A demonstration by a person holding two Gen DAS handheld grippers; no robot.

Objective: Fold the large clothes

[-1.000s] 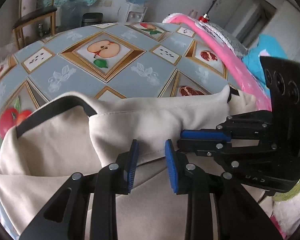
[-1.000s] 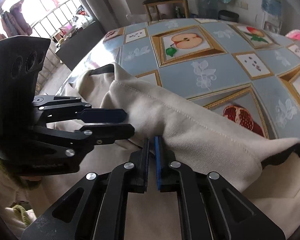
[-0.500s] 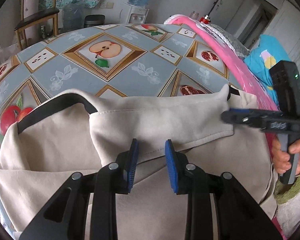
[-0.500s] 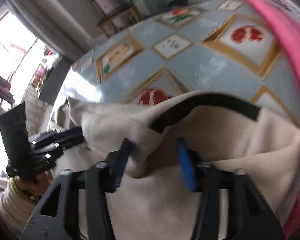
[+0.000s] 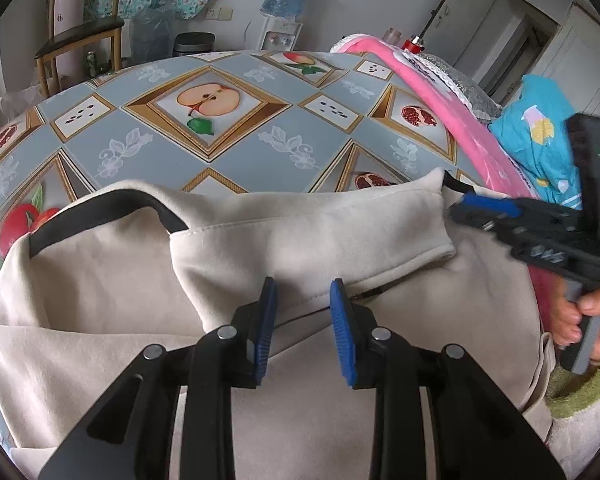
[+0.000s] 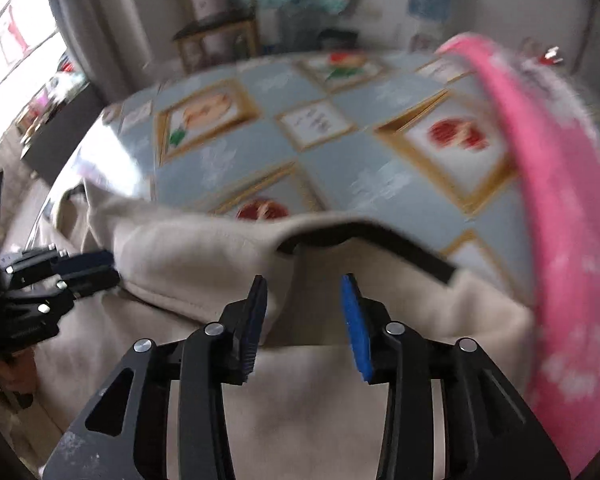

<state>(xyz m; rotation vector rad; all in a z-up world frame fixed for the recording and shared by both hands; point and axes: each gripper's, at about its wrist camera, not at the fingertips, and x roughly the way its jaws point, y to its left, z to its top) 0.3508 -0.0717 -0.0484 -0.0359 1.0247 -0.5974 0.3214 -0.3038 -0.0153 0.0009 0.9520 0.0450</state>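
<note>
- A second ago the right gripper (image 6: 304, 320) sat pinched together on a fold of the beige garment (image 5: 300, 232), close beside the left gripper (image 5: 302, 328). It is now off toward the garment's right end, near the pink cloth (image 6: 540, 184), its jaws opening with nothing pressed between the blue pads (image 6: 354, 328); only loose fabric lies beneath the gap.
- In the left wrist view the right gripper (image 5: 472, 204) is out by the sleeve cuff, where a second ago it was just beside the left fingers. A hand (image 5: 580, 320) grips its handle.
- The left gripper has not shifted. Its pads (image 5: 266, 320) stand a little apart, straddling the hem of the folded sleeve without pressing it.
- The garment lies at the near edge of the table (image 5: 204, 148), which wears a blue-grey oilcloth printed with fruit, and drapes over that edge toward the person.
- Its long axis runs left to right along the near edge. The folded-over sleeve follows that line, its cuff pointing at the table's right side.
- A black trim band (image 5: 112, 208) curves at the left end in the left view; a like band (image 6: 380, 240) arches just beyond the right gripper.
- The right wrist view is blurred.
</note>
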